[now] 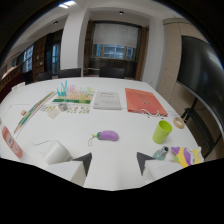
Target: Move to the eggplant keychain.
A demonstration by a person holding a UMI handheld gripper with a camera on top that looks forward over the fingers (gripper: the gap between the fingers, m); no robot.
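The hand-held gripper (114, 162) hovers over the near edge of the white table (125, 125), its two dark fingertips (83, 162) spread wide and touching nothing. Bare tabletop lies between them and the small purple eggplant keychain with a green stem (106, 135) just ahead. A lime-green plastic cup (162, 131) stands rightward; an orange paper folder (144, 101) lies farther back.

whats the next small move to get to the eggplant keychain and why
Probably ease the gripper forward over the white table: the purple eggplant keychain lies just ahead of the open fingers, slightly toward the left one, with nothing between them yet.
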